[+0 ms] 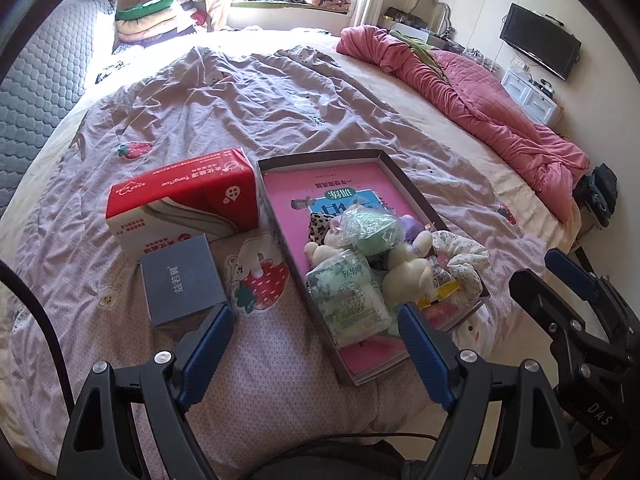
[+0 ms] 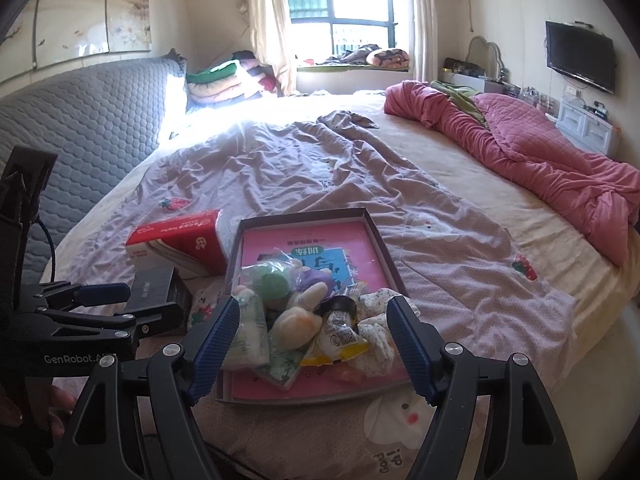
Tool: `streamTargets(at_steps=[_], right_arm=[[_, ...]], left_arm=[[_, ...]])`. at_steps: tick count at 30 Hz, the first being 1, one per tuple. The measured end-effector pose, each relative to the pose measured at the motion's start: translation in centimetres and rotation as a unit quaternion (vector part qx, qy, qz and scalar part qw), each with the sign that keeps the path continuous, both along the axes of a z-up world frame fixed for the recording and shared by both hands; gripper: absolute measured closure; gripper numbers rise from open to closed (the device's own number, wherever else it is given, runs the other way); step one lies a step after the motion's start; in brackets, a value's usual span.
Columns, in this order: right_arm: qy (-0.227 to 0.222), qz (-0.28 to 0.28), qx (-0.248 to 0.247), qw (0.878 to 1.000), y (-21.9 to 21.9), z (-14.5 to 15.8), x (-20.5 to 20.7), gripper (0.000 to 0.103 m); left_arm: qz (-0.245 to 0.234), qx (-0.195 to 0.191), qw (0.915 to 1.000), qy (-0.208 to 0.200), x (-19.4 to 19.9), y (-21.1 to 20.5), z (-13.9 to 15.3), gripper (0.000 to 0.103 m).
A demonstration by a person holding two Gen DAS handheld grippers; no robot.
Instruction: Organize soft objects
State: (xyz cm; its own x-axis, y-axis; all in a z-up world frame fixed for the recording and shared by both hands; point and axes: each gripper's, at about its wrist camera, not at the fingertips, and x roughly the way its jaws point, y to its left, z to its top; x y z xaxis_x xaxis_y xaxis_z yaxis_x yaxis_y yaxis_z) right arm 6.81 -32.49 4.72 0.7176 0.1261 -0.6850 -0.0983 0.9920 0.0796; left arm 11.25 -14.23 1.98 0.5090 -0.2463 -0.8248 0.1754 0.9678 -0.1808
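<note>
A shallow dark cardboard box (image 1: 394,166) (image 2: 374,226) lies on the bed with a pink book flat on its bottom. Heaped at its near end are soft things: a green-printed tissue pack (image 1: 350,300) (image 2: 250,332), a cream plush toy (image 1: 408,276) (image 2: 296,324), a green soft item in clear plastic (image 1: 370,230) (image 2: 274,282), a floral cloth (image 1: 464,258) (image 2: 378,340). My left gripper (image 1: 316,328) is open above the bedsheet, just left of the box's near corner, nothing between its fingers. My right gripper (image 2: 314,330) is open, above and in front of the heap, apart from it.
A red and white tissue box (image 1: 184,196) (image 2: 176,240) and a dark blue small box (image 1: 182,280) (image 2: 154,290) sit left of the cardboard box. A pink quilt (image 1: 480,96) (image 2: 540,152) is bunched at the right side of the bed. A grey padded headboard (image 2: 80,120) stands left.
</note>
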Motion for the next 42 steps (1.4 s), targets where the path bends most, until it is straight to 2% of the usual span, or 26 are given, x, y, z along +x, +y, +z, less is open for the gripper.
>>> streamTargets(at_steps=[5, 10, 24, 34, 42], right_arm=[[0.006, 0.005, 0.007, 1.000, 1.0, 0.2, -1.1, 0.025], [-0.007, 0.000, 0.011, 1.000, 1.8, 0.6, -3.0, 0.025], [0.000, 0.008, 0.000, 1.000, 2.8, 0.0, -6.2, 0.025], [0.016, 0.022, -0.007, 1.000, 2.5, -1.2, -7.4, 0.025], [0.031, 0.026, -0.002, 0.999, 1.9, -2.4, -7.9, 0.025]], left_arm=[[0.007, 0.006, 1.0000, -0.001, -1.3, 0.9, 0.0, 0.019], [0.011, 0.014, 0.9998, -0.003, -2.8, 1.9, -0.2, 0.019], [0.026, 0.019, 0.9995, -0.003, -7.2, 3.1, -0.6, 0.019], [0.051, 0.022, 0.9984, 0.001, -8.7, 3.4, -1.1, 0.019], [0.048, 0.033, 0.9983, 0.008, -9.5, 2.6, -2.2, 0.019]])
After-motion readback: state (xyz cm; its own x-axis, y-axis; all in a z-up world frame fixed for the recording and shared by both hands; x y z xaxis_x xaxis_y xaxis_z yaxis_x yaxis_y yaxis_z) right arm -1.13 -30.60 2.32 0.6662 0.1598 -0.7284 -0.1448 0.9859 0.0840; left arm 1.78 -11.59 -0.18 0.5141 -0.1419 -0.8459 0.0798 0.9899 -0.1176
